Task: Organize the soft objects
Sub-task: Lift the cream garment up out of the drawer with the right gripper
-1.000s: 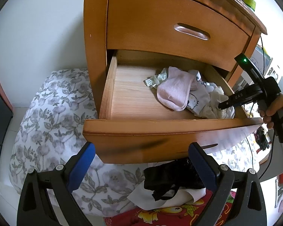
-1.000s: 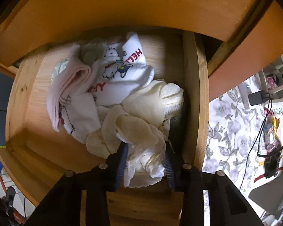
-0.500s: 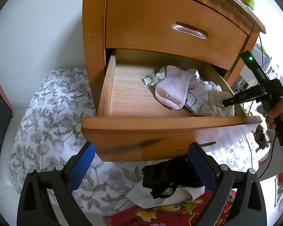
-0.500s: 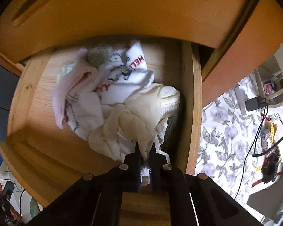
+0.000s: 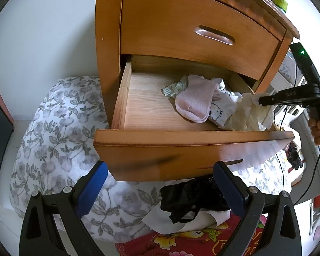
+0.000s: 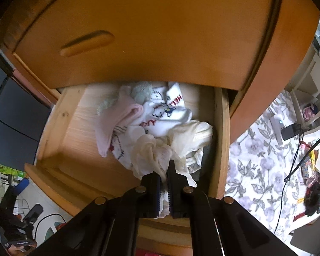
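Right gripper (image 6: pixel 164 175) pinching a cream mesh garment (image 6: pixel 160 149) in the open lower drawer (image 5: pixel 194 138) of a wooden nightstand (image 5: pixel 108 42).

Left wrist view: the left gripper (image 5: pixel 160 177) hangs wide and empty before the drawer front; below that front a black lace garment (image 5: pixel 192 196) lies on a floral quilt (image 5: pixel 53 138); inside the drawer, a pink sock (image 5: pixel 194 104) sits left of the cream garment.
Right wrist view: the jaws are clamped tight on the cream fabric near the drawer's right wall; white printed socks (image 6: pixel 166 111) lie behind it.
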A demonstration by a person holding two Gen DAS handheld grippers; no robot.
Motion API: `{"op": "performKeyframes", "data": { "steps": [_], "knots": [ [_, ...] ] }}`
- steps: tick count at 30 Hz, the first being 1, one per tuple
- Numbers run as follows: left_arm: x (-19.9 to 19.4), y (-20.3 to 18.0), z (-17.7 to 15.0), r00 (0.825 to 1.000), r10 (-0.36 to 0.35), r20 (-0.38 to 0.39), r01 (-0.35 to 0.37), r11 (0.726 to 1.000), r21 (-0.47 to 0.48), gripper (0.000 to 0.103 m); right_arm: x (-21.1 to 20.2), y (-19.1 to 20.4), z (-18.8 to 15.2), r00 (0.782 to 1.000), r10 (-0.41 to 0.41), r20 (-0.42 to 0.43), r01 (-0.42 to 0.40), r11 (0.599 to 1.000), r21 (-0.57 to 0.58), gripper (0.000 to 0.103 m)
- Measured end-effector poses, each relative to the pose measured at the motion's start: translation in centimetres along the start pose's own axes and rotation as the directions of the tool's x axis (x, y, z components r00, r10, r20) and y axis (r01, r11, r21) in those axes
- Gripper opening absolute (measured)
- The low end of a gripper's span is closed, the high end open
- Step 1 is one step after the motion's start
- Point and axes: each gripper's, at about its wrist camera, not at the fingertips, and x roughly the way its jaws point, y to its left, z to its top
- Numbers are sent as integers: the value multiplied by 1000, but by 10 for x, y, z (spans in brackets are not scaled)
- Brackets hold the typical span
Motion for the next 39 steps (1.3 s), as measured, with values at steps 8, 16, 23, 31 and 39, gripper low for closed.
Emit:
{"op": "performKeyframes", "data": {
  "steps": [8,16,23,31,39],
  "knots": [
    [-1,-1,0,1000,1,-1,-1,1000,-2,99,-28,14,3,996,36,82,-34,999,-26,5],
    [-5,-2,1,1000,-1,7,1,1000,-3,99,-54,19,4,987,51,150,-48,999,-27,5],
    [-7,-2,1,1000,0,10,0,1000,-1,99,-78,22,8,978,58,201,-54,998,-26,5],
    [-14,-4,0,1000,4,21,-4,1000,0,99,-118,29,13,953,70,294,-61,997,-41,5],
    [-22,-7,0,999,0,38,0,1000,7,99,-160,34,11,922,73,380,-57,997,-52,5]
  ]
}}
